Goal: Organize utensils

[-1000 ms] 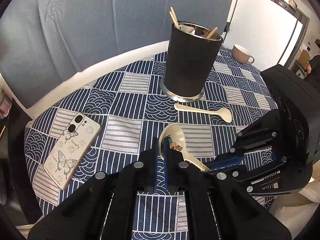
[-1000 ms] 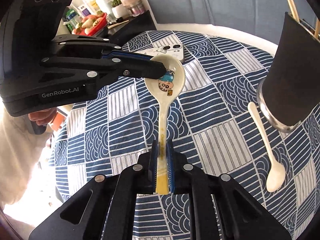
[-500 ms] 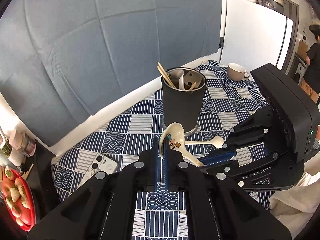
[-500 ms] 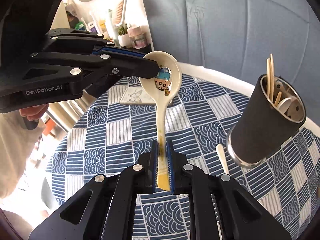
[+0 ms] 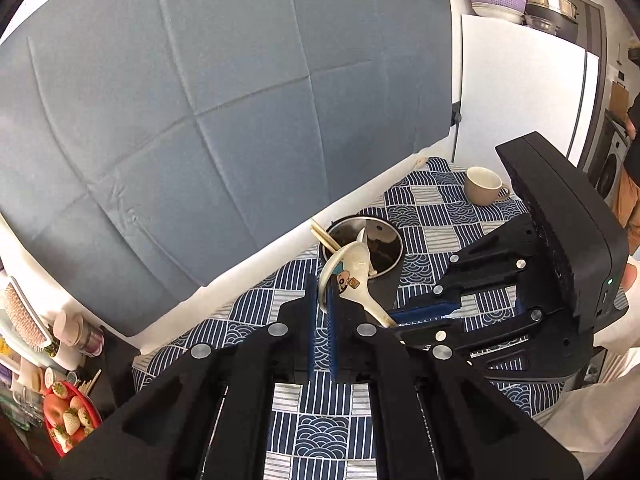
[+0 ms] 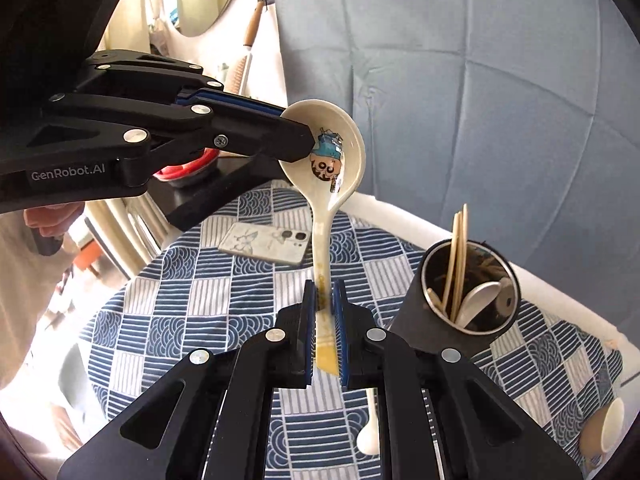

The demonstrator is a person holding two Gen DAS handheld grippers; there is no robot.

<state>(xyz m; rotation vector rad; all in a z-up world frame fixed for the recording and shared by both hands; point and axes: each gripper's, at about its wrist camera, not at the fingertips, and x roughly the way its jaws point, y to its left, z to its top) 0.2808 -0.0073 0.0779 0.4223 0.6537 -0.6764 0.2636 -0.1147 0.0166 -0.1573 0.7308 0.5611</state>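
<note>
A cream ceramic spoon with a cartoon print [image 6: 332, 168] is held in the air by both grippers. My left gripper [image 5: 323, 292] is shut on the rim of its bowl [image 5: 348, 272]; it also shows in the right wrist view [image 6: 296, 140]. My right gripper [image 6: 323, 300] is shut on the spoon's handle; it also shows in the left wrist view [image 5: 404, 316]. The black utensil holder [image 6: 468, 300] stands on the table below and to the right, with chopsticks and a white spoon in it. It also shows in the left wrist view [image 5: 380, 240] behind the spoon.
A small white spoon [image 6: 370, 436] lies on the blue patterned tablecloth [image 6: 192, 300]. A phone with a butterfly case [image 6: 264, 242] lies at the far left. A beige mug [image 5: 484, 186] stands at the back right. A red plate of strawberries [image 5: 68, 416] is off the table's left.
Both grippers have lifted the cartoon spoon well above the table; the holder now appears lower in both views, its open top visible.
</note>
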